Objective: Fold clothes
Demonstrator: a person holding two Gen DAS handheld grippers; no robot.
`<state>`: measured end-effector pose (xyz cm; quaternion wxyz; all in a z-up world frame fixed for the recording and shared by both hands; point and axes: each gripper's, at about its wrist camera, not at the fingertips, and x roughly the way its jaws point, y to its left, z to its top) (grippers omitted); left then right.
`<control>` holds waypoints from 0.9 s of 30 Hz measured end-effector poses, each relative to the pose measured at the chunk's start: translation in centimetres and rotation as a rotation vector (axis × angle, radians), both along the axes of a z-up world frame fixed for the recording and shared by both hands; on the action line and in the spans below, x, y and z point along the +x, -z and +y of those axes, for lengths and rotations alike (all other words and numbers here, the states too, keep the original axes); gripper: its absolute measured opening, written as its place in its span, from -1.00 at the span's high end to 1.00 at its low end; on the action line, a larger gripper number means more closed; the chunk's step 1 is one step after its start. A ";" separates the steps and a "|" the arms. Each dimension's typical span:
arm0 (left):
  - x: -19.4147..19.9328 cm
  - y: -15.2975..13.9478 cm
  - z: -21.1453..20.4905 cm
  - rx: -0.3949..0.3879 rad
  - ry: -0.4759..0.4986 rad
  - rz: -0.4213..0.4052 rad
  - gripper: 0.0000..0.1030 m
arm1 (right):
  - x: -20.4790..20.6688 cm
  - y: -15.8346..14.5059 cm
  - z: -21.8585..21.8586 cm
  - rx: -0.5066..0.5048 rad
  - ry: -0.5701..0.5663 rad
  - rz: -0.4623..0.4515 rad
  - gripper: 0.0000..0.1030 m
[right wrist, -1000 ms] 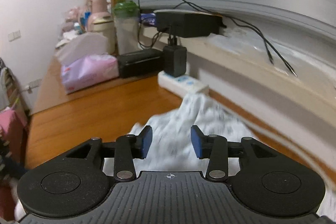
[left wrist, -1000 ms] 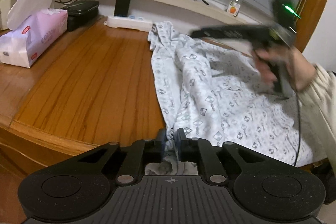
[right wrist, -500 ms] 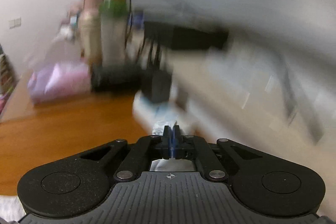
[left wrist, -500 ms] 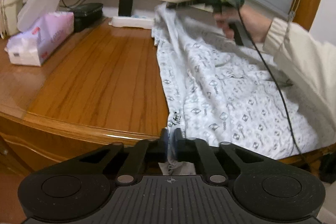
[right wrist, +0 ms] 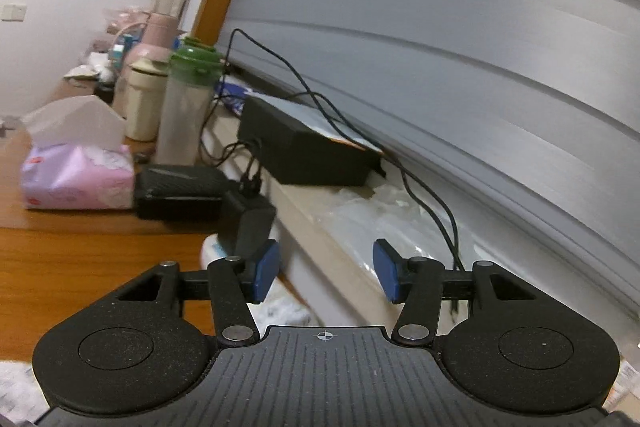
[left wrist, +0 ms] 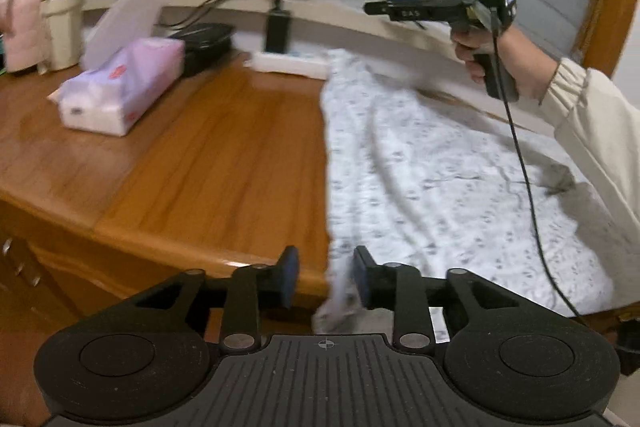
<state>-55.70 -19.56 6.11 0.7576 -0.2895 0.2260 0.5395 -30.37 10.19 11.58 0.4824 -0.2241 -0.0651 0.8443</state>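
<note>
A: What is recorded of the white patterned cotton garment (left wrist: 440, 179)?

B: It is spread at centre right of the left wrist view, on the orange-brown wooden tabletop (left wrist: 208, 155), one corner drooping over the near edge. The left gripper (left wrist: 326, 277) is seen parted, that corner loose between its pads. The right gripper (right wrist: 326, 277) is likewise spread, empty, raised at upper right.

A: Step in hand?

B: Laying out or between folds; it cannot be settled. A fresh hold on an edge is called for.

A: Obstructions?

B: A pink tissue pack (left wrist: 124, 87) and white power strip (left wrist: 288, 63) are noted near the far hem.
</note>
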 end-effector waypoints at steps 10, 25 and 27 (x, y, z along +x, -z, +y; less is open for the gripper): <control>4.1 1.5 0.2 0.023 0.071 0.166 0.50 | 11.5 -8.7 -8.8 0.052 0.074 -0.098 -0.01; -2.0 -0.1 0.1 -0.100 -0.015 0.136 0.73 | 17.1 -0.5 -16.5 -0.276 -0.004 -0.030 -0.05; -2.3 -0.7 0.2 -0.079 -0.026 0.130 0.63 | 15.0 1.9 -16.0 -0.324 -0.053 -0.019 -0.04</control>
